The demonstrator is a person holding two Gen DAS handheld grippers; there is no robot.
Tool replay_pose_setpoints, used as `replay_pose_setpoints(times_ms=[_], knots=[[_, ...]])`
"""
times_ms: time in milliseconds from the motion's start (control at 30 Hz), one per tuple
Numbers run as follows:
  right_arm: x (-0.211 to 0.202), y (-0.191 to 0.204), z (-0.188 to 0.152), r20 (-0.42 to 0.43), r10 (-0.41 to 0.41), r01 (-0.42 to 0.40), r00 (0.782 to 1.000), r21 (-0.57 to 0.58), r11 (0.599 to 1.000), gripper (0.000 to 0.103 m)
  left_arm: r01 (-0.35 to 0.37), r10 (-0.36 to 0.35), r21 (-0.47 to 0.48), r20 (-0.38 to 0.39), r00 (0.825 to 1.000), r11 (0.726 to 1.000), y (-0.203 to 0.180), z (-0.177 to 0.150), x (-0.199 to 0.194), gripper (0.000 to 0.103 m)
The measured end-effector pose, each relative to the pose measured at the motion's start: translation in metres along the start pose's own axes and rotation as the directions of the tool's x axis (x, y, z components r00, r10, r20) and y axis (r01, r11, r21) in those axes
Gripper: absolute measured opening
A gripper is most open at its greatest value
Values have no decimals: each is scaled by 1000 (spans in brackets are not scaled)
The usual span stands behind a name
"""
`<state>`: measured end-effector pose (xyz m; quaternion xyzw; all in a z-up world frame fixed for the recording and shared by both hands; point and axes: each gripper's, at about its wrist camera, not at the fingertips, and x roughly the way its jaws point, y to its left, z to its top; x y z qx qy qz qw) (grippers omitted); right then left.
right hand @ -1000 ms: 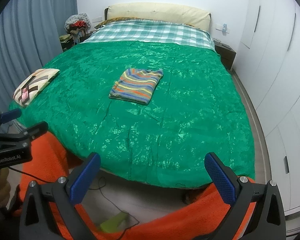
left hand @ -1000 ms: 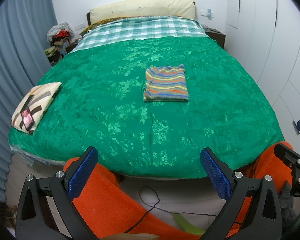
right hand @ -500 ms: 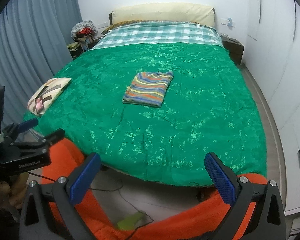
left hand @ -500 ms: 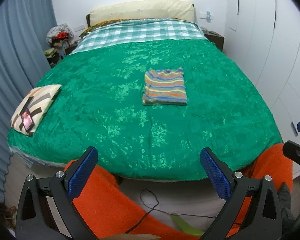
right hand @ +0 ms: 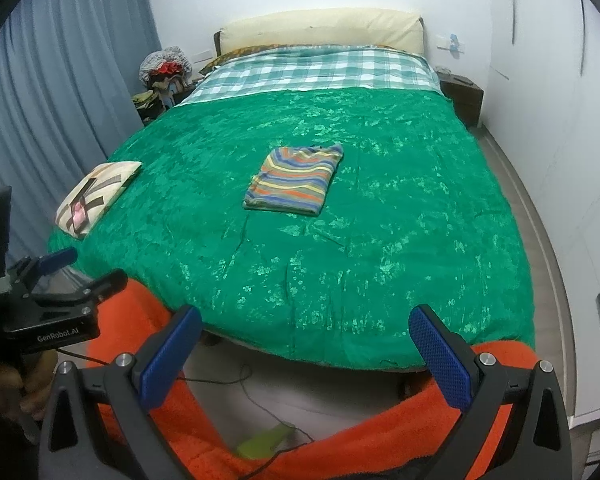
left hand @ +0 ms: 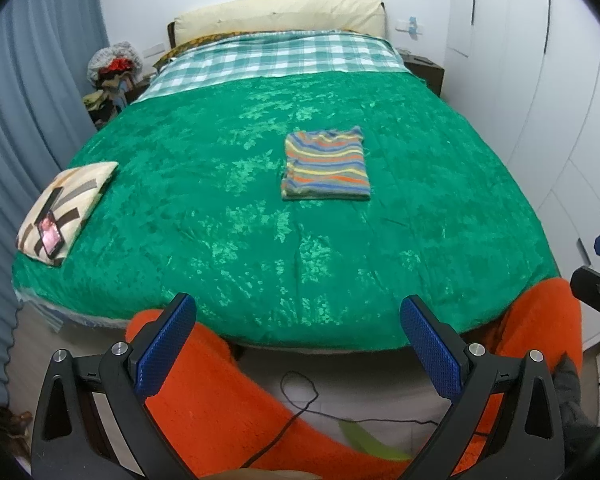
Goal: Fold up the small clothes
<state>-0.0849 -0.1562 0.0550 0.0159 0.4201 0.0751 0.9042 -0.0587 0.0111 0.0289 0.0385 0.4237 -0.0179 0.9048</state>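
A small striped garment lies folded into a neat rectangle in the middle of the green bedspread. My left gripper is open and empty, held off the foot of the bed, well short of the garment. My right gripper is open too, with nothing between its blue pads, also back from the bed's foot. The left gripper shows at the left edge of the right wrist view.
A patterned cushion with a phone on it lies at the bed's left edge. A person's orange-clad legs stand at the foot. Cables run on the floor. Curtains hang on the left, white wardrobes on the right.
Both grippers have pulled back and risen a little from the bed, so the folded garment looks farther off. The garment has not moved.
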Motion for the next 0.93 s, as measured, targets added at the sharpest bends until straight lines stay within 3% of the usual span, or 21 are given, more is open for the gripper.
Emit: replay_pose_setpoints(times_ms=[933], knots=[[7,-2,6,17,-35,35,999,-18,999,102,20,-20,6,21,1000,1000,-5,2,-1,102]])
